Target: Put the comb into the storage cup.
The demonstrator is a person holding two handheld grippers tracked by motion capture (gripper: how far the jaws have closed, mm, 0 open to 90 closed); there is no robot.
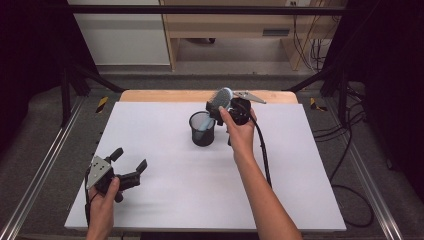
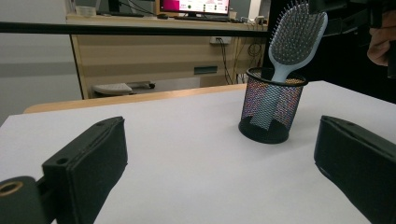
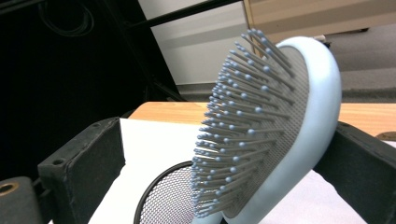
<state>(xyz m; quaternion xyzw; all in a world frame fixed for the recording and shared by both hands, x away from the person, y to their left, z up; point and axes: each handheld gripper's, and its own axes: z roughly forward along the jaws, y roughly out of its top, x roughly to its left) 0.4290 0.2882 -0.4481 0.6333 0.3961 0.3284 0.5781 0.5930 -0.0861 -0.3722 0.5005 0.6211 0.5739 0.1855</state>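
Nearest, the left claw (image 1: pixel 131 164) rests wide open and empty on the white bench (image 1: pixel 165 195), while farther off the right claw (image 1: pixel 218 108) stands spread with its 2 jaws flanking the head of the hairbrush (image 3: pixel 280 135), whose handle sits in the mesh cup (image 2: pixel 272 109).

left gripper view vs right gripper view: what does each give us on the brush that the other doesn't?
Left gripper view alone: the whole mesh cup on the white table, the hairbrush standing handle-down in it and leaning, and the left gripper open and apart from both. Right gripper view alone: the right gripper open astride the brush head, bristles close up. Both: brush and cup.
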